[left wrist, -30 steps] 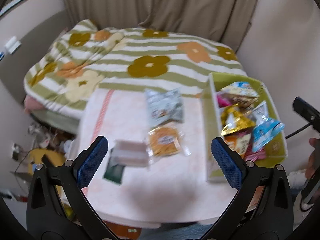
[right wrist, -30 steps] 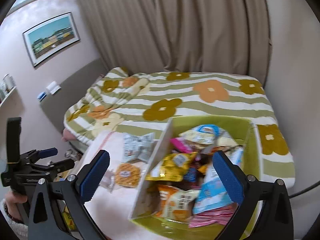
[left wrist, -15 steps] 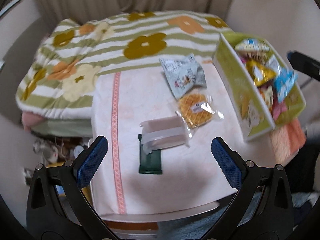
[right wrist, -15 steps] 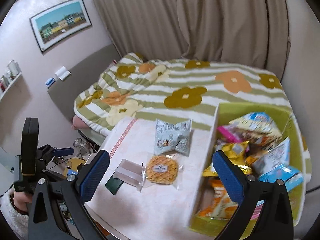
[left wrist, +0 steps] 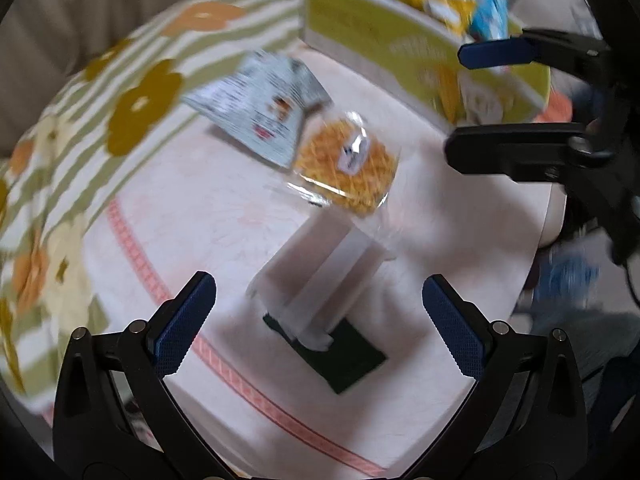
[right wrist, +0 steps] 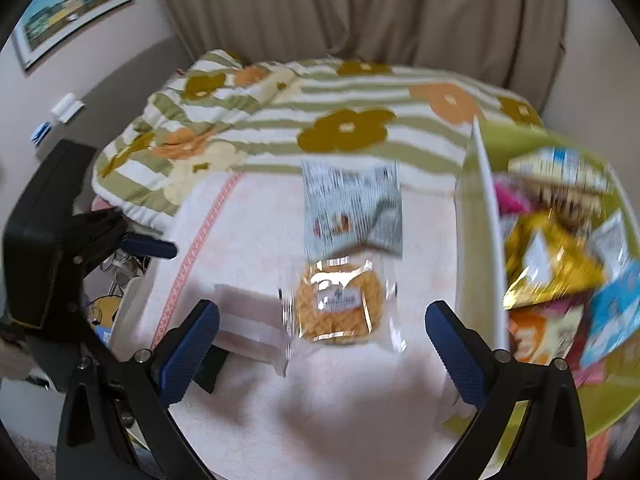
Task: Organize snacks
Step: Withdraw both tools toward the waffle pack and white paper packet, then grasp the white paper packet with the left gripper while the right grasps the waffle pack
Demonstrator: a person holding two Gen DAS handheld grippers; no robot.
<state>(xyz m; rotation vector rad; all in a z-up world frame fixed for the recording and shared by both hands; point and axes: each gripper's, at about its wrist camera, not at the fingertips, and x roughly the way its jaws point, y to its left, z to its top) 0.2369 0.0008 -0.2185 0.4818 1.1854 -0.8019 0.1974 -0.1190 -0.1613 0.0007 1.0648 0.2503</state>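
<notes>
Snacks on the table (left wrist: 224, 216): a round waffle in clear wrap (left wrist: 349, 167) lies at the centre, touching a pale blue-grey packet (left wrist: 264, 108) on its far side and overlapping a translucent pinkish pack (left wrist: 320, 280) on its near side. That pack lies over a dark green flat packet (left wrist: 348, 356). A lime-green bin (left wrist: 400, 44) — heaped with assorted snack bags (right wrist: 552, 260) — stands on the table's right part. Left gripper (left wrist: 320, 324), fingers wide apart and empty, hovers over the pinkish pack. Right gripper (right wrist: 322, 352), likewise spread and empty, hangs above the waffle. A flowered, striped bed quilt (right wrist: 344, 128) lies beyond the table.
</notes>
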